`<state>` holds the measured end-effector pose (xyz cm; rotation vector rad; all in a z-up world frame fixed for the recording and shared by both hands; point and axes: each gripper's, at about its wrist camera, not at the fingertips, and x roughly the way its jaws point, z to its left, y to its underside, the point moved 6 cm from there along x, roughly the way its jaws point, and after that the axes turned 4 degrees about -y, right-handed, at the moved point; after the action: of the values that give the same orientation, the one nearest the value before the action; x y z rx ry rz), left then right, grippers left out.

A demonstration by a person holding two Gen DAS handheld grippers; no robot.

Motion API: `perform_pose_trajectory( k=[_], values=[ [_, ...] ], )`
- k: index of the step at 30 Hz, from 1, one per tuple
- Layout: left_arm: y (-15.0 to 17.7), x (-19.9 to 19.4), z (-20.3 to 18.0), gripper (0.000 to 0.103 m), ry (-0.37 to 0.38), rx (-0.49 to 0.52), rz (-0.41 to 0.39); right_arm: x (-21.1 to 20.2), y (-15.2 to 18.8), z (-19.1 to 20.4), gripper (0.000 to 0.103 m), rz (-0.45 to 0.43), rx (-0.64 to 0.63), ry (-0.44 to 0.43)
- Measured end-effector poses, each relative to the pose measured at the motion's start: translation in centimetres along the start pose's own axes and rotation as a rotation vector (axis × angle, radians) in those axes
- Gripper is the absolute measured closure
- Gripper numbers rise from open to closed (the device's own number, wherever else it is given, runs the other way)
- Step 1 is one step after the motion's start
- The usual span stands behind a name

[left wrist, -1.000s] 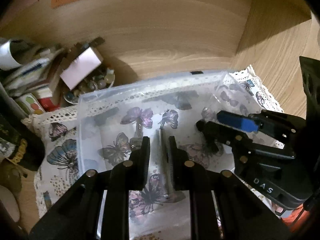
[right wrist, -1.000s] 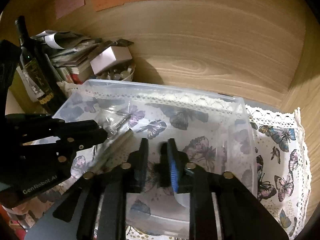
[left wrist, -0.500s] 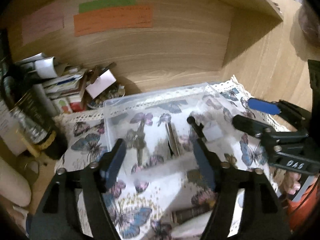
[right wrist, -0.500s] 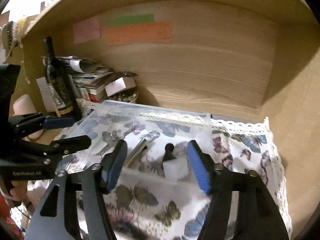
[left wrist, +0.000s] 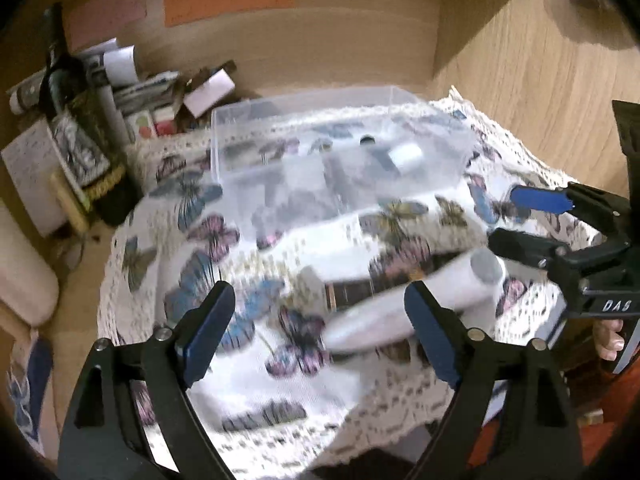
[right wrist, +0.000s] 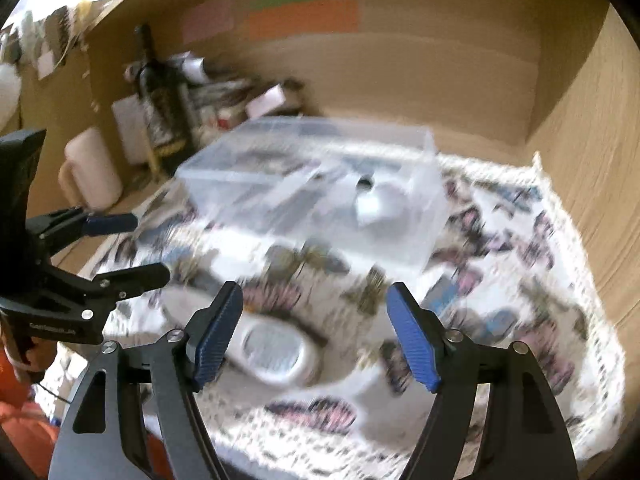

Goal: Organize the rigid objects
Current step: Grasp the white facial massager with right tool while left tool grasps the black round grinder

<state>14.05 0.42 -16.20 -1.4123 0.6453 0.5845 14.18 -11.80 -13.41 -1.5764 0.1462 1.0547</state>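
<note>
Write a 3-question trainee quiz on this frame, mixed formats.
1. True or false: the left claw holds something.
2. Where does the white block with the black knob lie? A) on the butterfly-print cloth B) in the clear plastic bin C) in the right claw
3. Fill in: the white tube with the grey cap lies on the ____.

Key: 1 false; 2 B; 3 cloth.

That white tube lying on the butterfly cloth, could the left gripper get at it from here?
Probably yes. The left gripper is open, and the white tube lies uncovered on the butterfly cloth just ahead, beside its right finger.
</note>
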Motion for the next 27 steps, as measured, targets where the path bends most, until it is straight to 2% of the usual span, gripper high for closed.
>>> perform_pose_trajectory(
  k=[6,10,13,17,27],
  values=[
    [2.9,-0.2,-0.2,0.014,-0.016,-0.022,0.03,2.1,1.5,1.3,0.031,0.057,-0.051,-0.046],
    [4.0,-0.5,-0.2,0.014,-0.012,-0.04,0.042,3.1,1.6,2.1,0.037,0.079,-0.084,-0.094],
    [4.5,-0.8,-0.5,0.014,-0.005,-0.039,0.043,2.8,1.8,2.4,0.046,0.059,-0.112,-0.076],
    [4.5,-0.7,-1.6,0.014,0.013,-0.017,0.044,2.1,2.3,1.9,0.058,0.045,-0.083,-0.073],
    [3.5,1.0,-5.0,0.014,0.08,0.027,0.044,-0.9,4.5,-1.1,0.061,0.038,0.011,0.01]
  ],
)
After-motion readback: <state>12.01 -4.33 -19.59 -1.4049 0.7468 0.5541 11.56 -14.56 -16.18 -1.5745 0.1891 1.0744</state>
